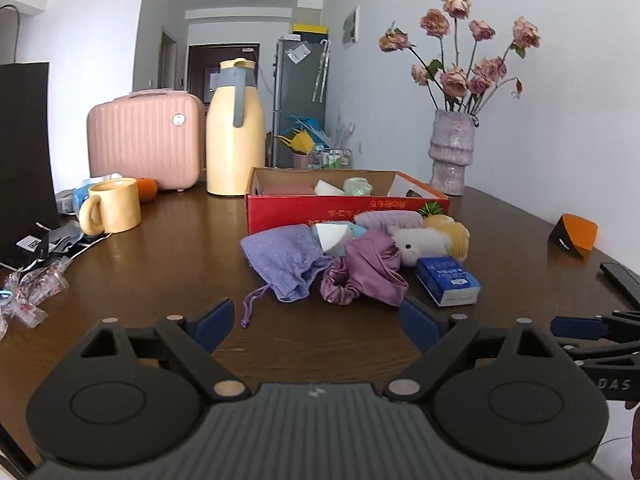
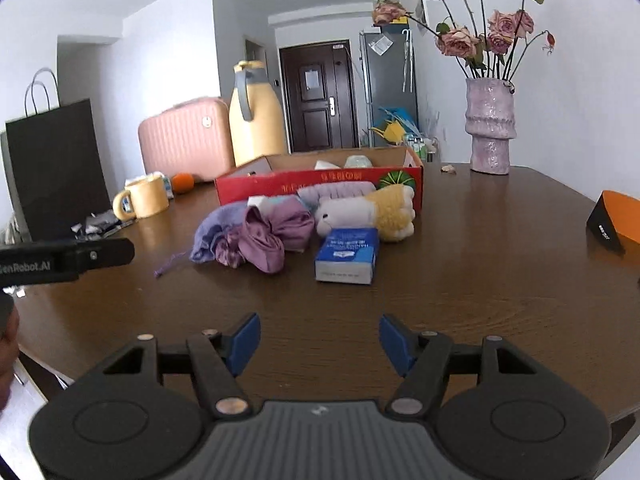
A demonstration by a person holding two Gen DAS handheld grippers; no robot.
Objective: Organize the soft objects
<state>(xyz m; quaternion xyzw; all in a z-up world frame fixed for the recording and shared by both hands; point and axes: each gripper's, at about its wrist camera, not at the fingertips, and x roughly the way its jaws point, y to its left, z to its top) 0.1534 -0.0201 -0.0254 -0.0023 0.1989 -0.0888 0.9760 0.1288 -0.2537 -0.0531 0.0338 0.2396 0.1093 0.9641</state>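
Observation:
A pile of soft things lies on the dark wooden table in front of a red cardboard box [image 1: 344, 210] [image 2: 320, 184]. The pile holds a lilac drawstring pouch [image 1: 280, 264] [image 2: 212, 232], a purple scrunchie [image 1: 340, 286], a mauve cloth [image 1: 376, 268] [image 2: 276, 236], a white plush toy [image 1: 420, 244] [image 2: 344, 216] with a yellow part [image 2: 392, 212], and a blue tissue pack [image 1: 448, 282] [image 2: 348, 254]. My left gripper [image 1: 318, 322] is open just short of the pouch's cord, with nothing between its pads. My right gripper [image 2: 320, 340] is also open, nearer than the blue pack.
On the left are a yellow mug [image 1: 112, 210], a pink case [image 1: 144, 144], a yellow jug [image 1: 236, 132], a black paper bag [image 2: 56, 168] and loose wrappers [image 1: 32, 292]. A vase of dried roses [image 1: 452, 152] and an orange-black object [image 1: 574, 236] are on the right.

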